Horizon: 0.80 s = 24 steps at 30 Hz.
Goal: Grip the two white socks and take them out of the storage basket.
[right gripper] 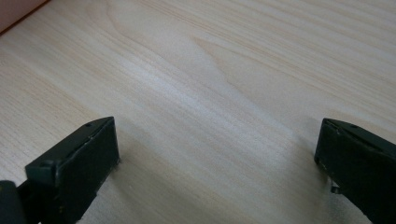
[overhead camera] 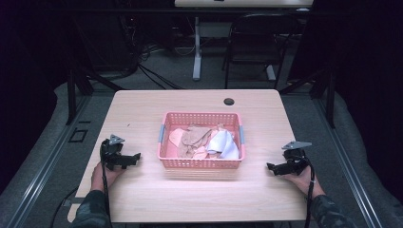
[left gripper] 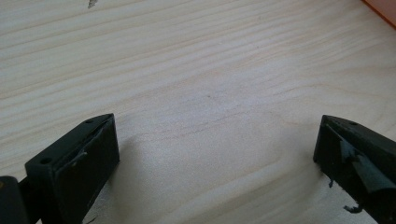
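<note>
A pink plastic basket [overhead camera: 201, 163] sits mid-table and holds a heap of tan, peach and white cloth pieces [overhead camera: 204, 140]. My left gripper [overhead camera: 135, 156] rests on the wooden table left of the basket, pointing toward it. Its jaws stand wide apart with bare wood between them [left gripper: 217, 154], so it is open. My right gripper [overhead camera: 270, 167] lies to the right of the basket, also aimed at it. In the right gripper view [right gripper: 217, 154] its jaws are spread wide over bare table, open and holding nothing. A corner of the basket [left gripper: 383, 8] shows at the top right of the left gripper view.
The light wooden table [overhead camera: 142, 114] has a round cable hole [overhead camera: 229, 101] behind the basket. Beyond its far edge stand a black chair [overhead camera: 256, 42] and a desk leg [overhead camera: 196, 47] on the dark floor. Metal rails run along both sides.
</note>
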Available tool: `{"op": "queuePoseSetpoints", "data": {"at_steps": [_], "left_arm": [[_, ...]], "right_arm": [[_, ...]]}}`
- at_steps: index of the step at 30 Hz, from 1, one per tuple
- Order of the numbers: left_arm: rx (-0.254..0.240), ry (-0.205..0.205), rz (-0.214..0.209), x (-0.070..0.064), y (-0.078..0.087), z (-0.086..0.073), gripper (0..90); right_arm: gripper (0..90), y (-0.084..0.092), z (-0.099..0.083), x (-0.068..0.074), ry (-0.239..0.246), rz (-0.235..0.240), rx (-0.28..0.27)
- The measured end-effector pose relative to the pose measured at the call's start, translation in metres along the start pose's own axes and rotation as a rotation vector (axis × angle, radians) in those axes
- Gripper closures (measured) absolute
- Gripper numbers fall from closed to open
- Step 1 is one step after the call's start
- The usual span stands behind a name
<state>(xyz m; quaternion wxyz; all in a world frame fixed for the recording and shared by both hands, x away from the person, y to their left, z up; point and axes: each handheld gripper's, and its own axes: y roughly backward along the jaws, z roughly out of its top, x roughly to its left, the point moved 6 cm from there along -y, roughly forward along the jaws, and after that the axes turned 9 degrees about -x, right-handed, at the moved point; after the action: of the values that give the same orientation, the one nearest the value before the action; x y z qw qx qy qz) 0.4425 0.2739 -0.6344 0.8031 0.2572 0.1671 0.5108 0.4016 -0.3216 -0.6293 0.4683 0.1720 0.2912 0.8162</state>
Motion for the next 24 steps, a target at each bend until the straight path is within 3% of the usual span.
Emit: {"op": "queuePoseSetpoints", "data": {"at_steps": [16,20,24], "left_arm": [[0.000,-0.003,-0.002,0.0000,-0.0001,0.0001,0.1],[0.000,-0.002,-0.001,-0.0001,-0.0001,0.0001,0.1],[0.000,-0.003,-0.002,0.0000,-0.0002,0.0002,0.1]], "right_arm": [[0.0,-0.0010,0.0016,-0.0005,0.018,0.009,0.006],[2.5,-0.0009,0.0058,0.0003,0.024,0.020,0.077],[1.3,-0.0010,0.0083,0.0004,0.022,0.002,0.135]]}}
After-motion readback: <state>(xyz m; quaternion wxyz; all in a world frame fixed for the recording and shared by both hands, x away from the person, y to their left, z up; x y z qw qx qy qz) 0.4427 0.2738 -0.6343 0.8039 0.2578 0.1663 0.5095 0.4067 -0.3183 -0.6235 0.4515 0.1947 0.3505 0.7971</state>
